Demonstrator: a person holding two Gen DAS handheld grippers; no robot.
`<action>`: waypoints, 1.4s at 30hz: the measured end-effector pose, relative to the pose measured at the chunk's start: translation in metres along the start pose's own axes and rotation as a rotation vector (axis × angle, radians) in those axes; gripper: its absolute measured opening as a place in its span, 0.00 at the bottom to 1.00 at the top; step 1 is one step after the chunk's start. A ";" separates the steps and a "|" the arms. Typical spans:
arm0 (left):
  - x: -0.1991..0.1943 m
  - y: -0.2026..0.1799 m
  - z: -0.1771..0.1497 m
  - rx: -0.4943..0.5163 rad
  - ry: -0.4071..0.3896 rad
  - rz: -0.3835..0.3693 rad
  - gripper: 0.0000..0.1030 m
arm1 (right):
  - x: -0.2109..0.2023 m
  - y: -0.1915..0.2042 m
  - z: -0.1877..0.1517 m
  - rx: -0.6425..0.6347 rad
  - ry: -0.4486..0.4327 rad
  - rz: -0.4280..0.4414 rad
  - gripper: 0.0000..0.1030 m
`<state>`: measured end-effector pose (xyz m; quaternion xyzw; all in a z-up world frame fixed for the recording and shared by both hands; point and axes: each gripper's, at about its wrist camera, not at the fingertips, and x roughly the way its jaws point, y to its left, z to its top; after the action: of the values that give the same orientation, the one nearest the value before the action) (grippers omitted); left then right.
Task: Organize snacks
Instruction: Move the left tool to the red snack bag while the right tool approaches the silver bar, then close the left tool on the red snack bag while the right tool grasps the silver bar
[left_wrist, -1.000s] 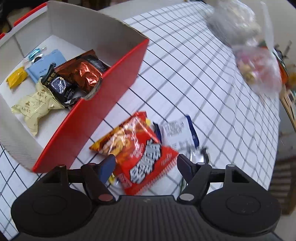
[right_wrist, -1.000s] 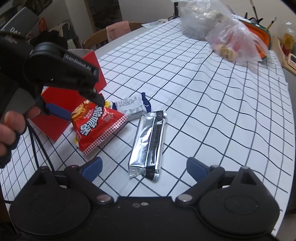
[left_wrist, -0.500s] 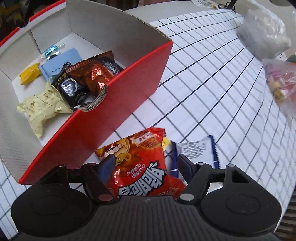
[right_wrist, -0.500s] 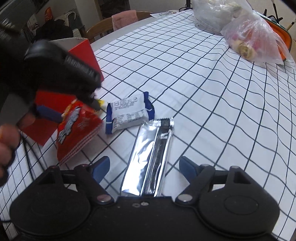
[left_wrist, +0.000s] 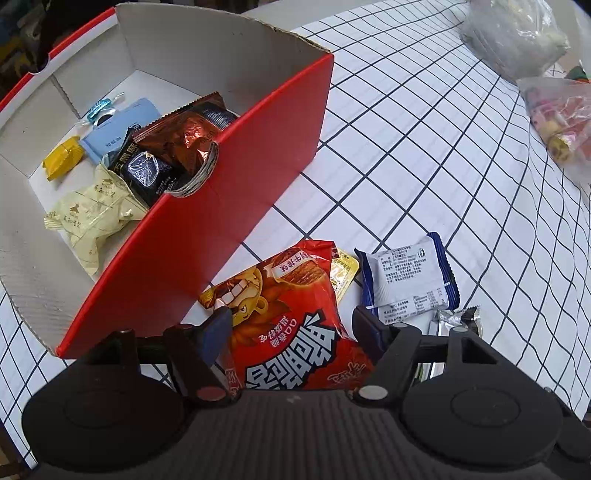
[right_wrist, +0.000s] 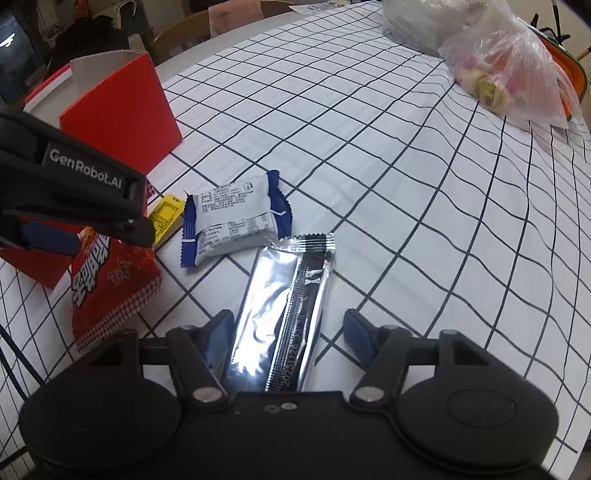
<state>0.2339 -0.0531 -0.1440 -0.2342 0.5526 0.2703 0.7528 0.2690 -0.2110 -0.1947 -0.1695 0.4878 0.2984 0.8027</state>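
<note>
Your red box (left_wrist: 207, 206) stands open on the checked desk (left_wrist: 424, 147), and it already holds a brown foil bag (left_wrist: 184, 136), a black pack (left_wrist: 147, 173), a cream pouch (left_wrist: 92, 210), a pale blue packet (left_wrist: 118, 129), a small yellow sweet (left_wrist: 62, 162) and a blue-wrapped candy (left_wrist: 98, 109). The brown bag leans against the box's near wall.

Your left hand-held gripper (left_wrist: 291, 325) has its fingers spread, one on each side of the red chip bag (left_wrist: 295, 325), which lies on the desk just beside the box. Whether the fingers touch the bag is not clear.

Your right hand-held gripper (right_wrist: 288, 332) is also spread, straddling the near end of the silver bar (right_wrist: 284, 302), with gaps on both sides.

A white-and-blue pack (right_wrist: 232, 218) lies between the chip bag and the bar, and a yellow sachet (right_wrist: 166, 214) is partly tucked under the chip bag. Two clear plastic bags (right_wrist: 506, 70) sit well apart at the desk's far side.
</note>
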 end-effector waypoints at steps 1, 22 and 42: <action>0.000 0.001 0.000 0.004 0.002 -0.002 0.63 | -0.001 0.002 0.000 -0.005 -0.003 0.002 0.49; -0.019 0.026 -0.015 0.191 0.072 -0.263 0.32 | -0.067 -0.006 -0.057 0.123 -0.077 0.074 0.40; -0.019 0.020 -0.032 0.309 -0.022 -0.135 0.70 | -0.092 -0.003 -0.088 0.223 -0.127 0.152 0.41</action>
<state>0.1938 -0.0619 -0.1358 -0.1494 0.5623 0.1336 0.8023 0.1795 -0.2918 -0.1544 -0.0224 0.4775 0.3124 0.8209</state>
